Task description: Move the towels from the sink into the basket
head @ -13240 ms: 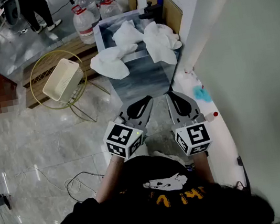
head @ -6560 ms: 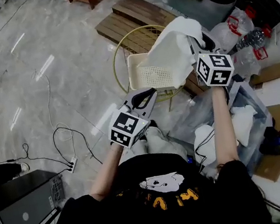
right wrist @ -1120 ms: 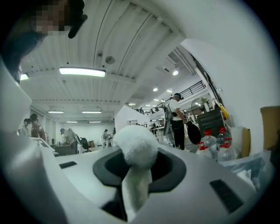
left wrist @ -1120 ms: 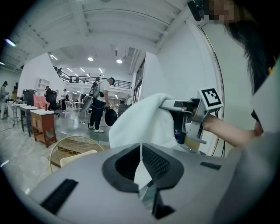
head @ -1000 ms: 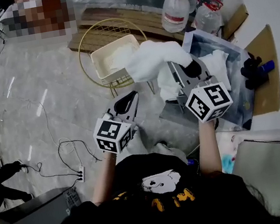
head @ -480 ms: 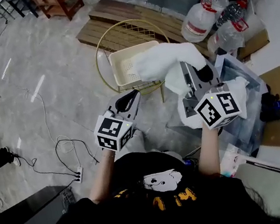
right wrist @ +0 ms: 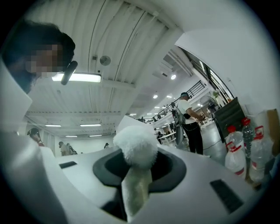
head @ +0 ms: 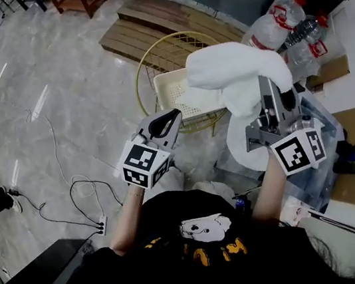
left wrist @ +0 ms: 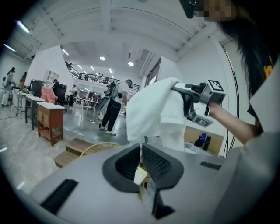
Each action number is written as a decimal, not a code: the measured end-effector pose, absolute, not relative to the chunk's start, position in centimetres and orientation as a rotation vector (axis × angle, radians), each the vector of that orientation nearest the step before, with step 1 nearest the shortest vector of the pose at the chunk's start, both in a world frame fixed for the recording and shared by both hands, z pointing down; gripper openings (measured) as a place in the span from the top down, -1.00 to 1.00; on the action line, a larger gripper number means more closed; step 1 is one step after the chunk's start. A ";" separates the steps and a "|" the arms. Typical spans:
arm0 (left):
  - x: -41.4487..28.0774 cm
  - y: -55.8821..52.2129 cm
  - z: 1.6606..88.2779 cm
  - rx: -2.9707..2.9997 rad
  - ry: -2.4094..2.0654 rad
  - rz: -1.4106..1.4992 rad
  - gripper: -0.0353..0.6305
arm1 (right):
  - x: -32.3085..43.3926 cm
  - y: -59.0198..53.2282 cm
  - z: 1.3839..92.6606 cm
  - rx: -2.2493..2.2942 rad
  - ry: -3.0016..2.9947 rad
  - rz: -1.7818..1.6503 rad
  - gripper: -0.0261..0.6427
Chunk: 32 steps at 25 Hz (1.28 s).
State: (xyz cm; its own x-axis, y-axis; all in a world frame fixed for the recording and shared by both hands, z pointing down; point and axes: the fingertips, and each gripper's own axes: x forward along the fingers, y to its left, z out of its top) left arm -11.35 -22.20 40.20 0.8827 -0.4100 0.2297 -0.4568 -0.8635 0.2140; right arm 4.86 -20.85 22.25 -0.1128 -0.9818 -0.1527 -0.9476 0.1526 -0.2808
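My right gripper (head: 274, 88) is shut on a white towel (head: 240, 73) and holds it up in the air, over the right edge of the cream basket (head: 170, 90). In the right gripper view a fluffy fold of the towel (right wrist: 135, 146) fills the gap between the jaws of the right gripper (right wrist: 135, 154). The left gripper (head: 174, 113) is shut and empty, level, just in front of the basket; the left gripper view shows the hanging towel (left wrist: 153, 109) ahead of it. Another white towel (head: 242, 144) lies at the sink (head: 320, 171), lower right.
The basket rests in a gold wire stand (head: 145, 69) on the tiled floor. Behind it lies a wooden pallet (head: 145, 29). Water bottles (head: 272, 21) stand by the sink. Cables (head: 86, 200) trail over the floor on the left. People stand far off.
The right gripper has carried the towel away from the sink to hang over the basket's edge. The left gripper has moved along with it toward the basket, still shut.
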 end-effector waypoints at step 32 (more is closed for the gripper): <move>-11.9 -35.9 46.0 2.589 -0.950 0.412 0.83 | -2.4 -43.8 59.5 -1.839 3.057 -0.841 0.63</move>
